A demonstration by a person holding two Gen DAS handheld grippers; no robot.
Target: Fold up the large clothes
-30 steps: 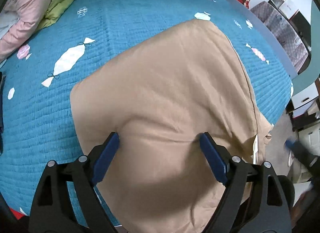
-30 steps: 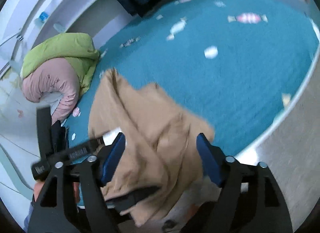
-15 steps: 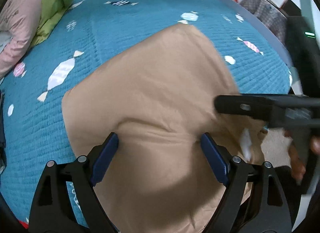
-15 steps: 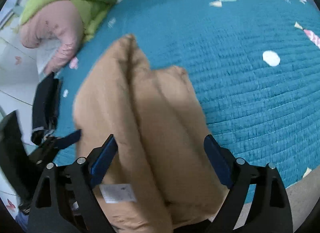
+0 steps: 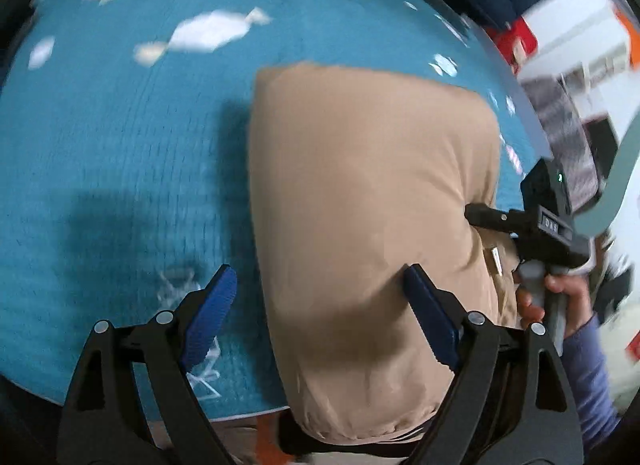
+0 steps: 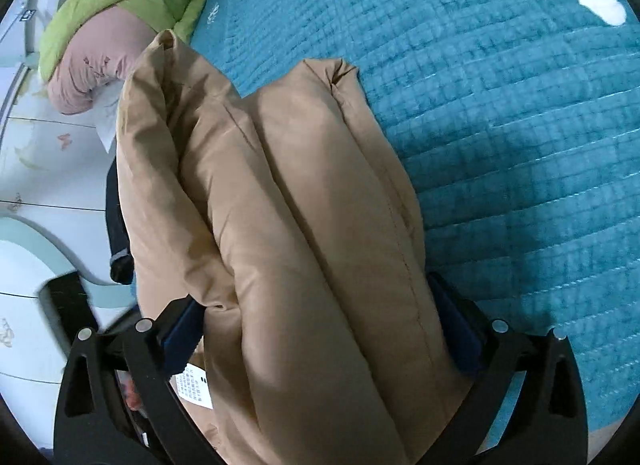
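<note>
Fingers (image 6: 180,329) of the right gripper (image 6: 320,333) stand wide apart, straddling the folded tan padded coat (image 6: 288,225) on the teal bedspread (image 6: 500,105). Left gripper (image 5: 320,317) gapes, one finger over the coat's edge. Judged soft, bulky, slippery; grip layered edges.

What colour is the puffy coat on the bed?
Tan. The coat shows best in the right wrist view.

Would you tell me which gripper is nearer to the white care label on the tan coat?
Right. The right gripper straddles the tan coat beside the care label; the left gripper is farther.
</note>
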